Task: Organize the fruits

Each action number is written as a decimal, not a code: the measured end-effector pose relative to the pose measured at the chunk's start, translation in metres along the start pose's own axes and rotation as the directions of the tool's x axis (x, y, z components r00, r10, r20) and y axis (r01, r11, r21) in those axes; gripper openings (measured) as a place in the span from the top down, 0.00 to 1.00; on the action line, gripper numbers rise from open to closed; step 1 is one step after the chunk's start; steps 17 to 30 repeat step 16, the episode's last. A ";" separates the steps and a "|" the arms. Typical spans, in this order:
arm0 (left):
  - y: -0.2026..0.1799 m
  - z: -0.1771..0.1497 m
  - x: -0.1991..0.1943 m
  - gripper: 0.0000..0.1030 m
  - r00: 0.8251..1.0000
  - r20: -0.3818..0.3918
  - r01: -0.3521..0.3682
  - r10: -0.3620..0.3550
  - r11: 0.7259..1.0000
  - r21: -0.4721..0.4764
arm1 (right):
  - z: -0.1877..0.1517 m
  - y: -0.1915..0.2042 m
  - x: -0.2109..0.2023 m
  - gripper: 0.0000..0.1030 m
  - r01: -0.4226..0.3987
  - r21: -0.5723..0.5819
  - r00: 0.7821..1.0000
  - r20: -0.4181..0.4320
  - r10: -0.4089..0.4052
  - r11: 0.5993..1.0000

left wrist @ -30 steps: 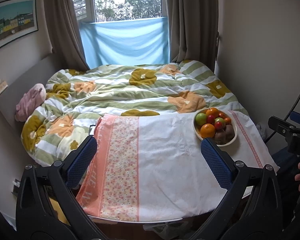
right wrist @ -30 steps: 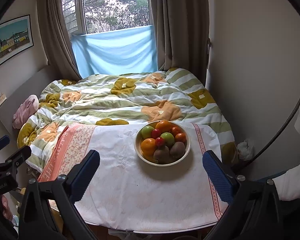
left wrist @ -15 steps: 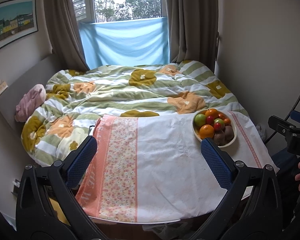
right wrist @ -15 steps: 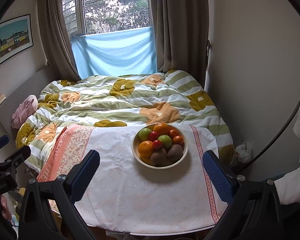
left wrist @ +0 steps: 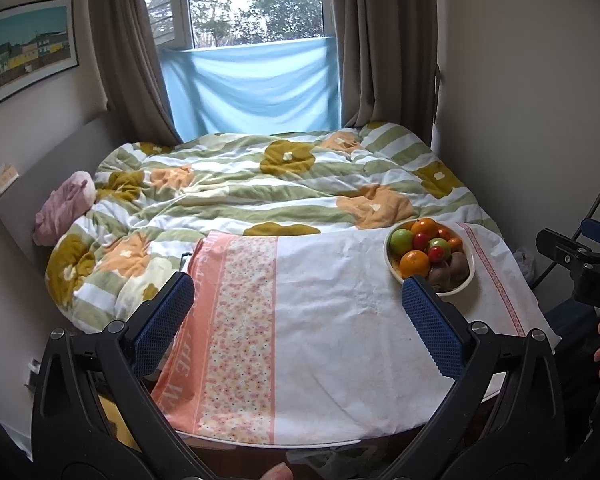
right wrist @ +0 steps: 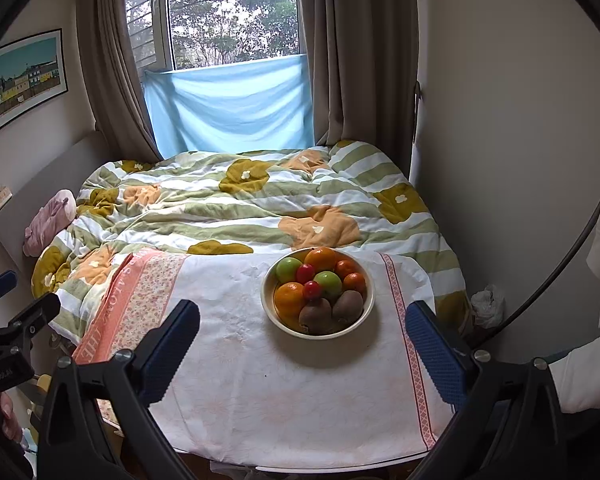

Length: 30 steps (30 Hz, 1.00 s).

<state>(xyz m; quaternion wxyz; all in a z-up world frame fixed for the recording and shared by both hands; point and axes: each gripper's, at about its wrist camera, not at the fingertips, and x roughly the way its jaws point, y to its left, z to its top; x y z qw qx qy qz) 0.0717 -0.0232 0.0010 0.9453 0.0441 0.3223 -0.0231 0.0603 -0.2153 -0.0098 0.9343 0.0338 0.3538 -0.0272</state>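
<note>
Near the far right corner of the surface [right wrist: 300, 380] sits the bowl [right wrist: 274, 312], all fruit [right wrist: 289, 299] piled inside. Since a second ago my right claw [right wrist: 302, 340] drifted right; bowl now nearer centre. Both claws wide, empty; left claw [left wrist: 296, 320] unmoved. Nothing gripped.

Partial pink lettering runs along the orange band of the tablecloth [right wrist: 112, 320], beside the fruit bowl [right wrist: 272, 312]; only "THE" reads. White letters "DA" mark the right gripper [left wrist: 596, 280].

Both wrist views face the window across the table [left wrist: 340, 320], sharing bowl [right wrist: 272, 316] and bed [right wrist: 240, 200]
</note>
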 end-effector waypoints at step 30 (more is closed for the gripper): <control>-0.004 -0.002 0.000 0.00 0.999 0.018 -0.034 0.034 0.999 -0.021 | -0.001 0.001 0.000 0.00 0.000 0.000 1.000 0.001 0.000 1.000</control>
